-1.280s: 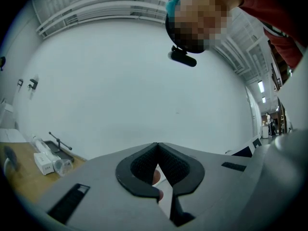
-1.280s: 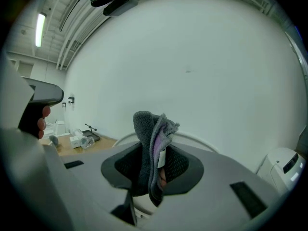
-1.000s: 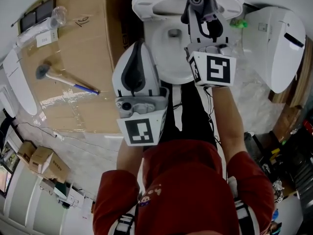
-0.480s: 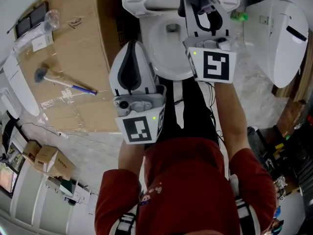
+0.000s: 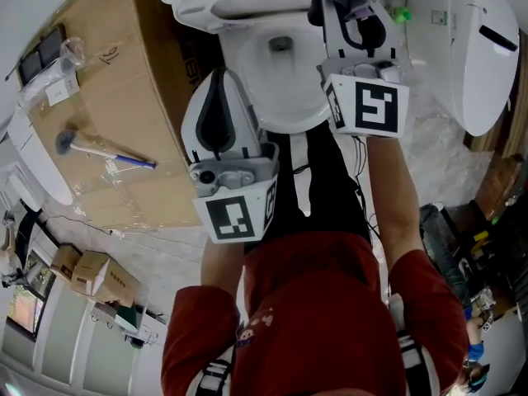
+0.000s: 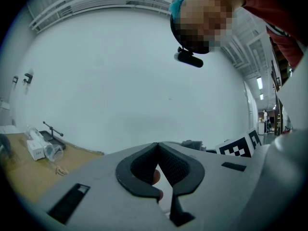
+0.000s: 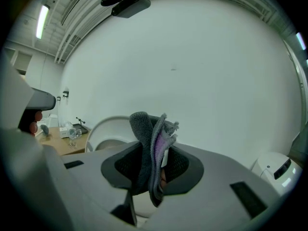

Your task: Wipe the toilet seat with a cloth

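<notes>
Two closed | left gripper (image 6: pixel 158 153) empty | right gripper (image 7: pixel 155 150) on cloth (image 7: pixel 143 138) | toilet seat (image 7: pixel 98 129) outside left gripper view

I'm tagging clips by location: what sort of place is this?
Likely a workshop, not a home bathroom: the toilet stands beside a cardboard sheet bearing a hammer, with a spare toilet lid nearby.

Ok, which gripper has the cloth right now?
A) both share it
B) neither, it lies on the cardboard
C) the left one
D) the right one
D: the right gripper has its jaws closed on the grey and purple cloth; the left gripper is shut on nothing.
</notes>
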A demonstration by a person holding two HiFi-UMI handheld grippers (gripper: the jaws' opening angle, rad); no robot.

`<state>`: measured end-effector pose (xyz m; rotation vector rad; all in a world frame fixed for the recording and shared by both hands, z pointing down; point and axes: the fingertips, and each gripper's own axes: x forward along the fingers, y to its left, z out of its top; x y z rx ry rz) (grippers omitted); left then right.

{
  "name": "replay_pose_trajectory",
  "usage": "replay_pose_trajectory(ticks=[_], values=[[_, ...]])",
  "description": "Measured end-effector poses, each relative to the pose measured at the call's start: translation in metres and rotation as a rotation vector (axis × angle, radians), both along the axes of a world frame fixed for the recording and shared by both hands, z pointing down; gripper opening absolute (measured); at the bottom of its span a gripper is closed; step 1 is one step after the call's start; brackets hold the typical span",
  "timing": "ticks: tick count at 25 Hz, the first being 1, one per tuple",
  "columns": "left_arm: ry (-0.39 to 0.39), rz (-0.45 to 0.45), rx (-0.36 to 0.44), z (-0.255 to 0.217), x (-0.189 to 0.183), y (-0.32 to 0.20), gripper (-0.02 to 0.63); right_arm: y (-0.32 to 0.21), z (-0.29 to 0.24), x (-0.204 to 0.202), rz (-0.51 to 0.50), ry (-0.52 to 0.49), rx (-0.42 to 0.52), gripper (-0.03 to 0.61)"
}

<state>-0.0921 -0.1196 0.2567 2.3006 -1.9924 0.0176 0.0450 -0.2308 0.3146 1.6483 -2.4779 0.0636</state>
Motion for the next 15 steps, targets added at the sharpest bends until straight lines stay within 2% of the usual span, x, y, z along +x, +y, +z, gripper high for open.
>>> replay_pose_trajectory(ticks=[10,15], values=[[-0.007,0.037,-0.027,0.023,0.038,-0.004,0.012,-0.003,0.029,0.068,0.113,-0.059,-0.053,0.094],[-0.009,0.048,-0.042,0.043,0.054,-0.004,0.012,-0.004,0.045,0.087,0.124,-0.064,-0.051,0.094]])
